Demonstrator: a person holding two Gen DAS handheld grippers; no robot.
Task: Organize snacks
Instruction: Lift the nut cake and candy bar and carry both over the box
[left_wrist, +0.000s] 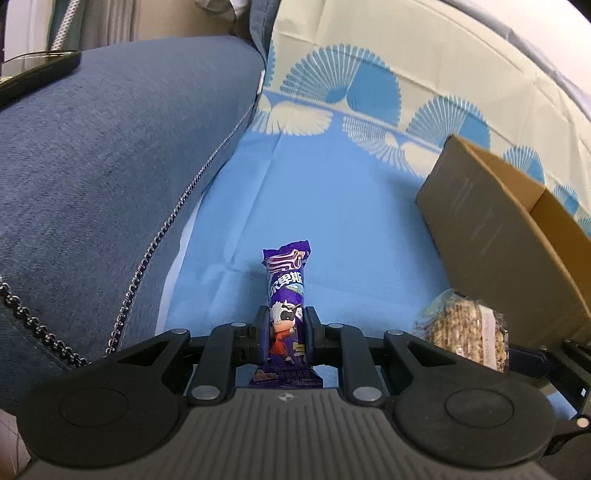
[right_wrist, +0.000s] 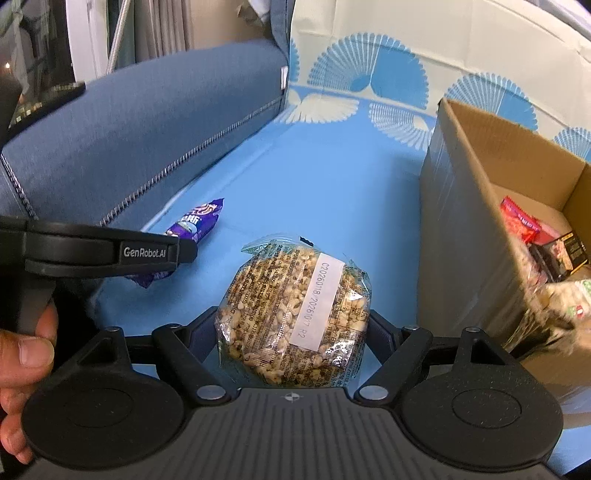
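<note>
Both pickups look done: left gripper (left_wrist: 286, 334) is clamped on the purple foil-wrapped snack bar (left_wrist: 286, 295), right gripper (right_wrist: 291, 332) squeezes the round clear-wrapped nut cake (right_wrist: 295, 314). Still left: dropping both into the half-filled brown cardboard box (right_wrist: 476, 206) further back.

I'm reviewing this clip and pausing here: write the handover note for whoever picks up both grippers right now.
Left gripper: jaws shut on the purple snack bar, bar pointing forward along the fingers.
Right gripper: jaws wide, clamped on the round clear-wrapped nut cake.
Cardboard box: open, to the right on the blue patterned cloth; several packets already inside.
Done: both loose snacks gripped.
Left: carry each over the box wall and release inside. No other loose snacks visible.
</note>
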